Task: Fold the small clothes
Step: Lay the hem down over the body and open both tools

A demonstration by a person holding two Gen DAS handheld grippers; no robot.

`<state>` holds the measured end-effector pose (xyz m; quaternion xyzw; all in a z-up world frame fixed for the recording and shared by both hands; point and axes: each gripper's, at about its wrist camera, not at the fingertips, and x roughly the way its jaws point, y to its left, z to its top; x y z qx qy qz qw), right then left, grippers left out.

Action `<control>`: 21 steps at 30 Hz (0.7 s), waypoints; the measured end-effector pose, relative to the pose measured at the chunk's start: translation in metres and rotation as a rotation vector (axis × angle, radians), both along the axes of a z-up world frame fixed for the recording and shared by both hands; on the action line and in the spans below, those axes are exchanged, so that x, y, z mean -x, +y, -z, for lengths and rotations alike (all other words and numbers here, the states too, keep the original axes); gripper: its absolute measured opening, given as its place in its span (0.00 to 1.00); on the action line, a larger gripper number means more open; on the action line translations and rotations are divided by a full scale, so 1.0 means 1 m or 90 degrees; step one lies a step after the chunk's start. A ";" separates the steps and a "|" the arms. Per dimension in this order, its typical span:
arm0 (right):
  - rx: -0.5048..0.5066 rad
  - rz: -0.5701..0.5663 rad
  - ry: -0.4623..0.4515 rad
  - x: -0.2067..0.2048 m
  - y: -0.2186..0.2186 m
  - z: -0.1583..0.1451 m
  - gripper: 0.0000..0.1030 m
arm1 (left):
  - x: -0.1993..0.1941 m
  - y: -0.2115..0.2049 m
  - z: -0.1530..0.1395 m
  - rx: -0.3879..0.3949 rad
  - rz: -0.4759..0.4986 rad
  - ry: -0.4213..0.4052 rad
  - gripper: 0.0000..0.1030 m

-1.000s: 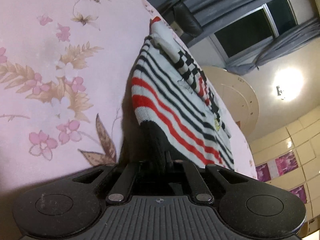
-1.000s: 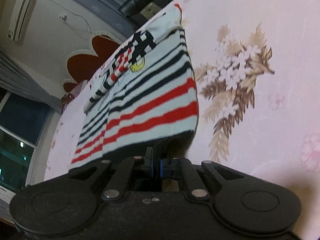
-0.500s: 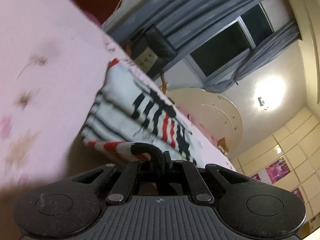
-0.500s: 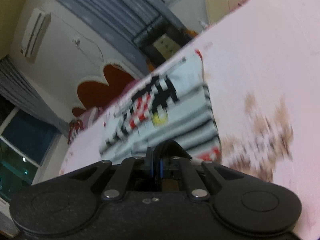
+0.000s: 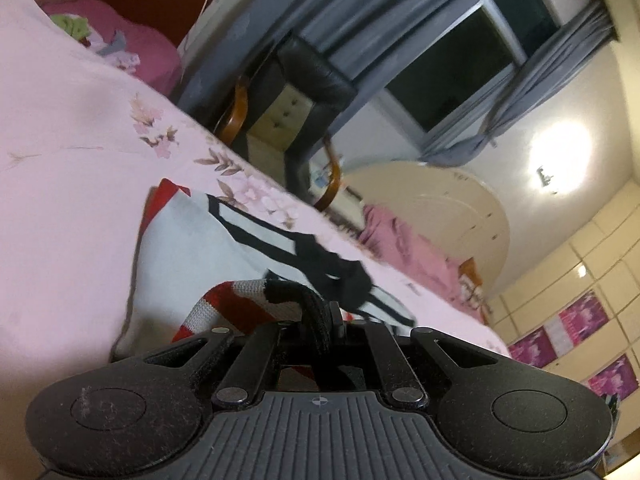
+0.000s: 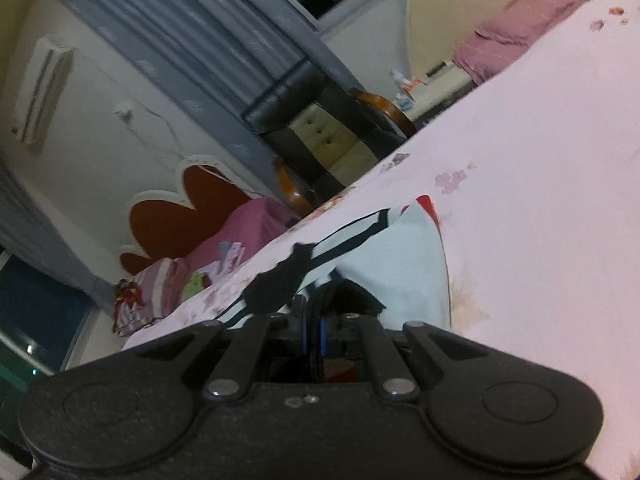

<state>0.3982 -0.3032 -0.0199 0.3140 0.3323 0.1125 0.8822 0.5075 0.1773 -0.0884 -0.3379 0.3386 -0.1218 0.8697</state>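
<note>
The black two-finger right gripper (image 6: 311, 322) clamps the dark hem of a small white knitted garment with black and red stripes (image 6: 394, 258) lying on a pink floral bedsheet (image 6: 540, 200), a black-and-cream padded armchair (image 6: 320, 136) beyond

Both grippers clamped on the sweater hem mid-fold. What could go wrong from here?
1. Only the dark ribbed hem sits in the left gripper and right gripper, jaws closed; it could slip before the fold lands.
2. The red, white and black striped knit sweater bunches near the left gripper, so the folded edge may land creased on the pink floral bedsheet.
3. The black patterned part lies rumpled under the fold's path; it could be trapped uneven.
</note>
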 end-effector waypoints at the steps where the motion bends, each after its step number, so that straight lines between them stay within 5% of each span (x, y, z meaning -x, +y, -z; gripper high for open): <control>1: 0.001 0.003 0.008 -0.014 0.000 0.008 0.06 | -0.016 0.000 0.006 -0.006 0.005 0.008 0.04; 11: -0.010 0.001 0.070 -0.121 -0.002 0.078 0.12 | -0.103 0.001 0.051 -0.006 0.045 0.011 0.05; 12: 0.003 0.000 0.069 -0.127 -0.001 0.080 0.17 | -0.106 0.000 0.053 -0.001 0.043 0.006 0.20; 13: 0.017 0.001 0.061 -0.130 -0.001 0.082 0.22 | -0.105 0.000 0.053 0.005 0.035 -0.008 0.60; 15: 0.015 0.015 0.043 -0.133 -0.004 0.084 0.35 | -0.101 0.000 0.049 -0.008 -0.008 -0.058 0.99; 17: 0.017 0.030 0.019 -0.130 -0.008 0.080 0.51 | -0.101 0.001 0.044 -0.009 -0.021 -0.082 0.99; 20: 0.024 0.042 -0.011 -0.124 -0.017 0.073 0.51 | -0.107 -0.001 0.039 -0.060 -0.005 -0.082 0.95; 21: 0.038 0.035 -0.015 -0.124 -0.018 0.072 0.48 | -0.111 -0.005 0.037 -0.101 0.015 -0.075 0.84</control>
